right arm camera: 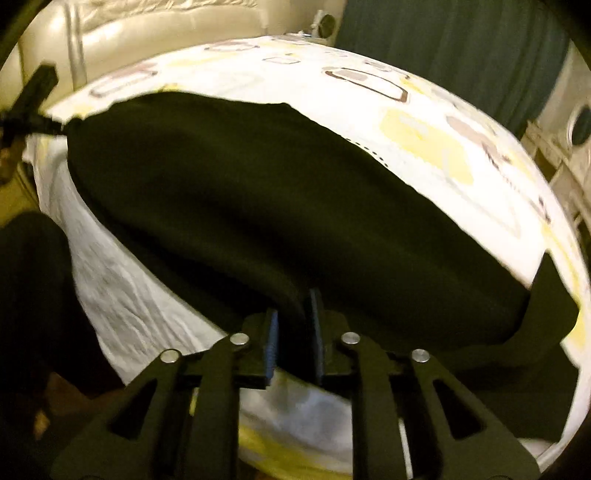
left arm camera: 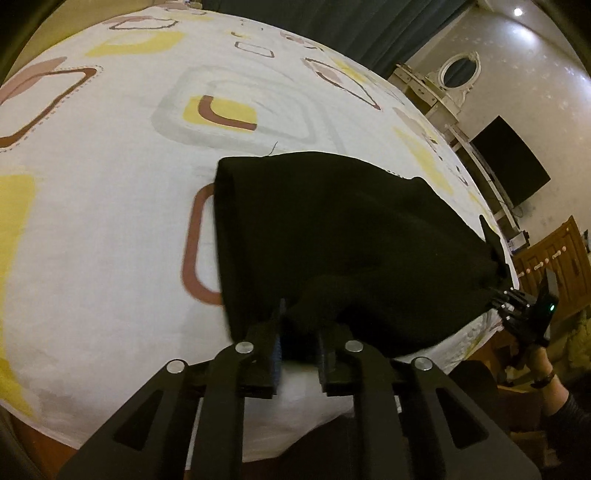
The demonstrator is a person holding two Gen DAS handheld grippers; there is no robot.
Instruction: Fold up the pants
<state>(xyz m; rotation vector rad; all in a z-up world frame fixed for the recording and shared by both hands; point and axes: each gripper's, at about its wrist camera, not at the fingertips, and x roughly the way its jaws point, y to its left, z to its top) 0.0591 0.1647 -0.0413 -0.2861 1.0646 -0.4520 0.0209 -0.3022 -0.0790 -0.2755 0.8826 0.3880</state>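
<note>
Black pants lie on a bed with a white patterned sheet, near its front edge. My left gripper is shut on one near corner of the pants. My right gripper is shut on the other near end of the pants. The fabric stretches between the two grippers. The right gripper also shows in the left wrist view, far right. The left gripper shows at the far left of the right wrist view. The pants look folded over, with a flap hanging at the right.
The bed's front edge runs just below the grippers. A white dresser with an oval mirror, a dark screen and a wooden cabinet stand at the right. A padded headboard and dark curtain are beyond.
</note>
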